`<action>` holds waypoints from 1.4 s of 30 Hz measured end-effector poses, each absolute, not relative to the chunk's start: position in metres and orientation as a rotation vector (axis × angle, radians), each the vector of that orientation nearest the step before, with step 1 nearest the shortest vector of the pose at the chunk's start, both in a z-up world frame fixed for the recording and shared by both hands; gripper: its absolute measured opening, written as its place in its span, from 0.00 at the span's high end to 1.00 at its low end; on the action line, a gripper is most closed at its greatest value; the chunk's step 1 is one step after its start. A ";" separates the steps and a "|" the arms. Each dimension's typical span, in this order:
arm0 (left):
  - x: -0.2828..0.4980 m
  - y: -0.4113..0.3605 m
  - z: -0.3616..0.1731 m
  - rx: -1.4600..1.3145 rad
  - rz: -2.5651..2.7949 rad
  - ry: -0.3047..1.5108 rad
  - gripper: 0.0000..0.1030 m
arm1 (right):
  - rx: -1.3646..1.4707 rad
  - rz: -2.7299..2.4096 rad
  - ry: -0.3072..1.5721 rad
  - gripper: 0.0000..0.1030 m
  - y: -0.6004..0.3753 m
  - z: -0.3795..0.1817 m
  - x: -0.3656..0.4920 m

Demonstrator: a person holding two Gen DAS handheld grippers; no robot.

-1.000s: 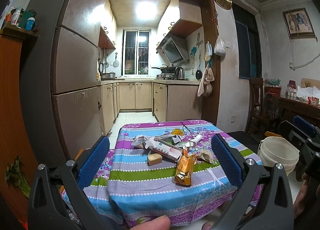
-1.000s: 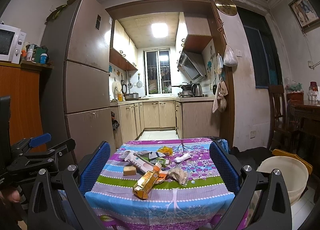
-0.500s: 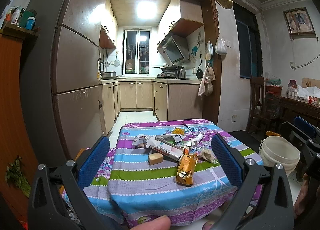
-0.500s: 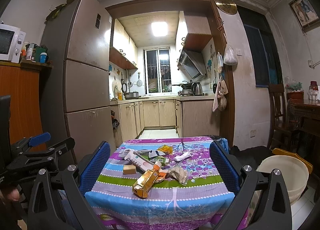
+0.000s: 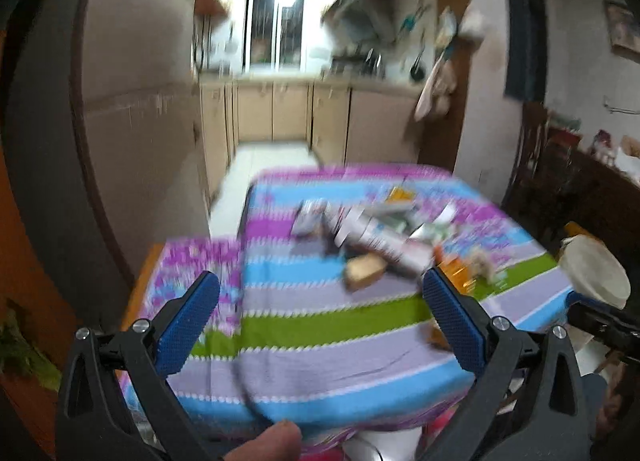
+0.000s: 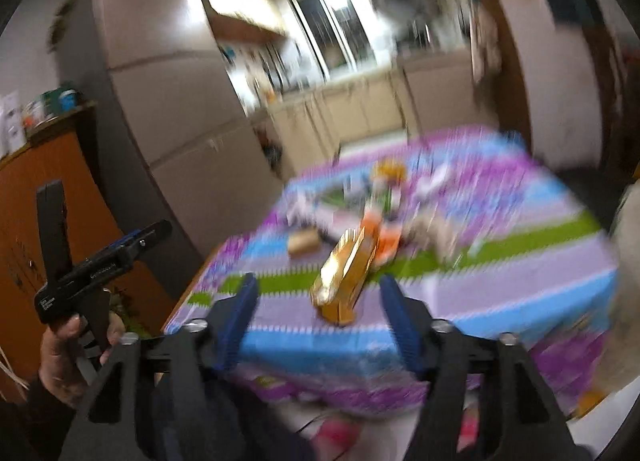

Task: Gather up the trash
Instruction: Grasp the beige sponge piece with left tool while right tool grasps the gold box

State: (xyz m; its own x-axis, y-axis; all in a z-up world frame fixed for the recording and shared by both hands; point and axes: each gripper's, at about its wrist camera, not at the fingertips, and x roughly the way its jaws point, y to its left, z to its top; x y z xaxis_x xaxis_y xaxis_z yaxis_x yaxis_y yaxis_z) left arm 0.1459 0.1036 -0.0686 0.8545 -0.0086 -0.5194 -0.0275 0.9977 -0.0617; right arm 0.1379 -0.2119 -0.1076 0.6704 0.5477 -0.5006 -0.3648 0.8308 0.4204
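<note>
Being swung down toward the golden packet, the right gripper is being narrowed but empty; the left gripper is being kept spread wide.

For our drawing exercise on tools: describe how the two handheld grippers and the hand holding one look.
Left gripper and right gripper: black angular plastic frames with silver screws, each carrying two fingers faced with blue textured pads. Seen from the right wrist, the left gripper's black handle bears small white lettering, unreadable; a bare hand grips it.

A home: far kitchen cabinets, a tall fridge at left, a near table with striped tablecloth.
</note>
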 end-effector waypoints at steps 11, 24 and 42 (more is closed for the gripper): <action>0.252 0.098 -0.128 0.074 -0.283 0.732 0.05 | 0.355 0.495 0.893 0.40 -0.157 -0.166 0.240; 0.310 0.046 -0.168 0.237 -0.475 0.850 0.33 | 0.340 0.426 0.921 0.61 -0.151 -0.178 0.257; 0.266 0.075 -0.150 0.006 -0.341 0.783 0.63 | 0.233 0.409 0.763 0.73 -0.149 -0.145 0.213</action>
State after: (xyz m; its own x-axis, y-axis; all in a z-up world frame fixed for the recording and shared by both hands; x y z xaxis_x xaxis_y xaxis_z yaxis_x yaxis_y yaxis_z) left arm 0.2663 0.0751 -0.1498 0.6570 -0.2985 -0.6922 0.3028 0.9454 -0.1203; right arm 0.2132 -0.1490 -0.1447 0.6500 0.4396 -0.6199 -0.2732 0.8963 0.3492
